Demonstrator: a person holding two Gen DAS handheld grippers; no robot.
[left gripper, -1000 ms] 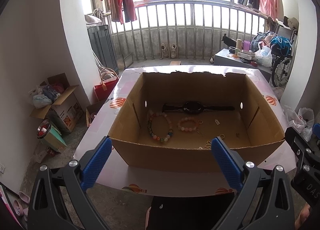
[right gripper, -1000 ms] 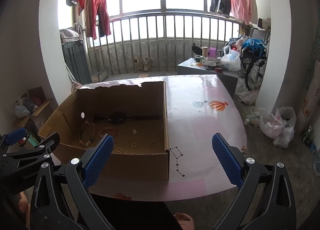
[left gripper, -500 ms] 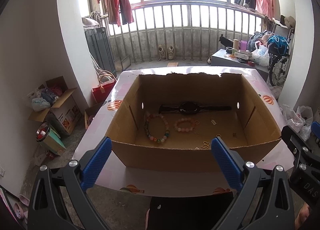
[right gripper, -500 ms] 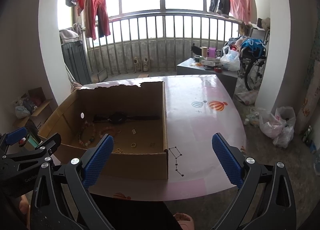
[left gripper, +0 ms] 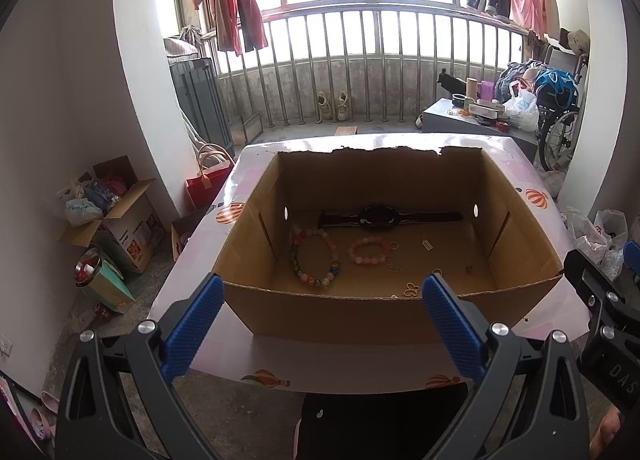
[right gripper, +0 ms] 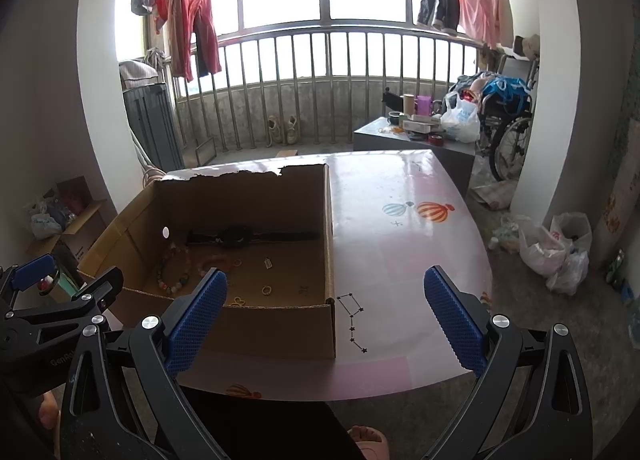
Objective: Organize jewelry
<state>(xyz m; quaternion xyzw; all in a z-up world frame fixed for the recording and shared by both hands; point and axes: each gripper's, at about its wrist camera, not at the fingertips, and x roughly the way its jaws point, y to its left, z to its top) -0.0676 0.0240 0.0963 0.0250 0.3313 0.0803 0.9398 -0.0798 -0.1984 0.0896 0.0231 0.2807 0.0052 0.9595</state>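
Both my grippers, left gripper (left gripper: 318,322) and right gripper (right gripper: 326,316), hang released, empty; approach step, next reaching into the brown cardboard box (left gripper: 360,310) for the multicoloured bead bracelet (left gripper: 314,258).

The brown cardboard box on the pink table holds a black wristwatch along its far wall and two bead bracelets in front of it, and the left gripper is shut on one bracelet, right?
Not quite. The left gripper is open and holds nothing, as the left wrist view shows. The rest stands: the brown cardboard box on the pink table holds the black wristwatch along its far wall, with the two bead bracelets in front.
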